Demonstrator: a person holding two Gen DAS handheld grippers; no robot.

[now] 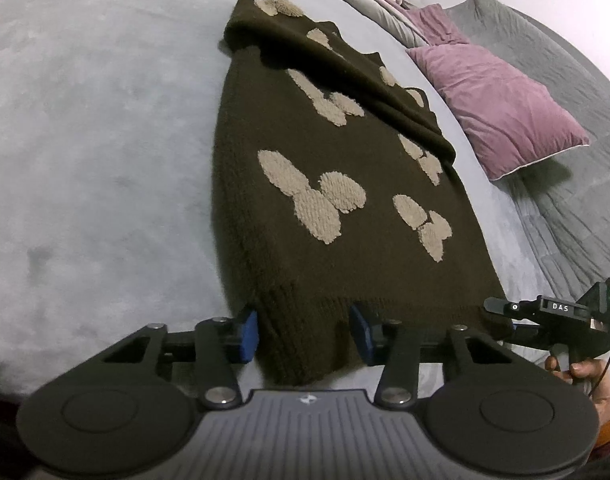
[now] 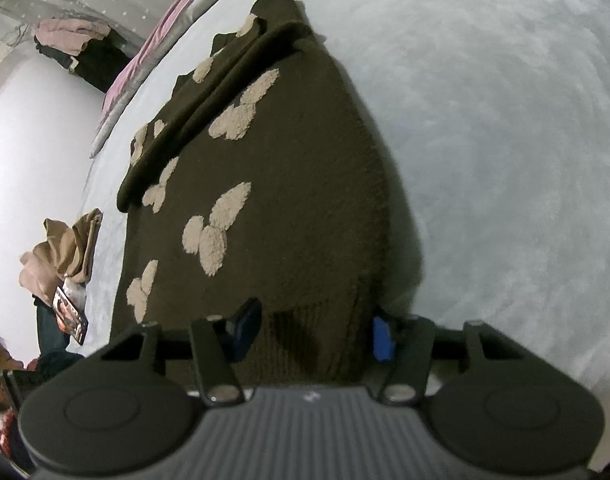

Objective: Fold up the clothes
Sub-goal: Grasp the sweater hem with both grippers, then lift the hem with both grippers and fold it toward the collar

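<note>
Brown sweater [image 1: 337, 184] (beige patches), hem between both grippers' jaws

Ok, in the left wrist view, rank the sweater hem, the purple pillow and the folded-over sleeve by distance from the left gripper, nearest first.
1. Sweater hem: between the left gripper's fingers.
2. Folded-over sleeve: lying across the sweater's upper part, further up the bed.
3. Purple pillow: off to the right, about as far as the sleeve; too close to call.

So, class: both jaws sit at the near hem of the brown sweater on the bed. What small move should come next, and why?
Probably close both sets of jaws fully on the hem before any lifting. The left gripper and right gripper each straddle a bunched corner of the sweater, but whether the pads are gripping firmly isn't clear. The sleeves already lie folded in, so the bottom edge looks ready to be carried up.
</note>
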